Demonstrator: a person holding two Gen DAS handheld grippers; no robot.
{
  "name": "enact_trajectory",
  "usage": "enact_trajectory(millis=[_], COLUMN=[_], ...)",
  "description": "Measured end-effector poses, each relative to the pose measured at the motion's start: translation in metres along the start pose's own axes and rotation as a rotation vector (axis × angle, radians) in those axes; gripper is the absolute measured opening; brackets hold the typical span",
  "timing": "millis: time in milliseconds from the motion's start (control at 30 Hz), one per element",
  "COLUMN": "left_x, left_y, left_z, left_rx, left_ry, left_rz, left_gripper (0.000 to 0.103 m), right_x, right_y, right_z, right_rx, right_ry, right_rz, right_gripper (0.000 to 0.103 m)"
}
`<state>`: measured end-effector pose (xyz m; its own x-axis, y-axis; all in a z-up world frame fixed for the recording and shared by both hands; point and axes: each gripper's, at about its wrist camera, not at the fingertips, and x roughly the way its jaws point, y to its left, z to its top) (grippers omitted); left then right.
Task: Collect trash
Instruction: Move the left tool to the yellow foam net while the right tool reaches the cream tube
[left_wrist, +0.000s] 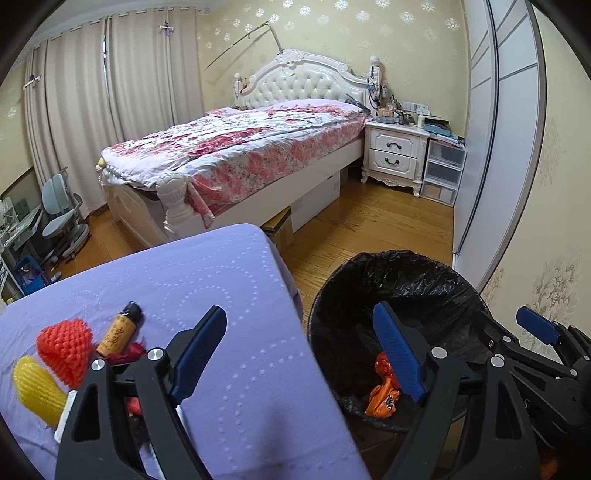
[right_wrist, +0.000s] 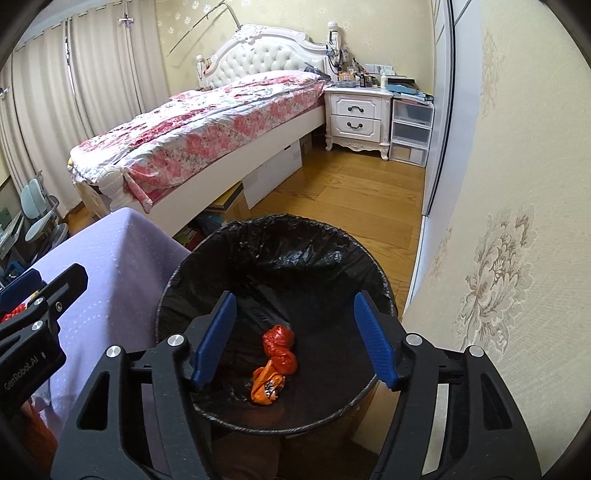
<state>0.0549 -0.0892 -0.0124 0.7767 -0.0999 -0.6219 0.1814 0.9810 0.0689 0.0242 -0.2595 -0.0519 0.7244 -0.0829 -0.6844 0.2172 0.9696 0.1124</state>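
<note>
A bin with a black liner (left_wrist: 399, 280) (right_wrist: 273, 236) stands beside a table under a purple cloth (left_wrist: 229, 295) (right_wrist: 110, 266). In the bin lie a red crumpled wrapper (right_wrist: 279, 340) and an orange wrapper (right_wrist: 266, 386) (left_wrist: 382, 397). On the cloth lie a red foam net (left_wrist: 64, 347), a yellow foam net (left_wrist: 37, 389), a small brown bottle (left_wrist: 120, 328) and a red scrap (left_wrist: 129, 352). My left gripper (left_wrist: 299, 354) is open and empty, straddling the table edge and the bin. My right gripper (right_wrist: 295, 343) is open and empty above the bin; it also shows in the left wrist view (left_wrist: 539, 325).
A bed with a floral quilt (left_wrist: 236, 147) stands behind, boxes under it. A white nightstand (left_wrist: 395, 155) and plastic drawers (left_wrist: 443, 170) are at the back right. A wall (right_wrist: 517, 221) and sliding wardrobe door run along the right. A desk chair (left_wrist: 61, 210) is at far left.
</note>
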Motion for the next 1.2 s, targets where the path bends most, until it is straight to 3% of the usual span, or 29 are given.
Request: enact_trajectory(millis=[267,600,1200], left_x=[-0.03,-0.062,-0.089], left_y=[0.028,0.089,0.196], left_z=[-0.016,-0.046,-0.098], left_rx=[-0.007,-0.089,-0.247], left_ry=[-0.024,-0.007,0.051], left_rz=[0.062,0.141,0.332], left_gripper=[0.082,0.082,0.082], right_x=[-0.029,-0.057,-0.065], right_y=[0.034,0.086,0.195], right_z=[-0.017,-0.039,-0.075], right_rx=[-0.048,-0.14,-0.354], right_ry=[-0.007,0.006,0.076], right_rz=[0.063,0.156,0.297], right_gripper=[0.066,0.065,0.065])
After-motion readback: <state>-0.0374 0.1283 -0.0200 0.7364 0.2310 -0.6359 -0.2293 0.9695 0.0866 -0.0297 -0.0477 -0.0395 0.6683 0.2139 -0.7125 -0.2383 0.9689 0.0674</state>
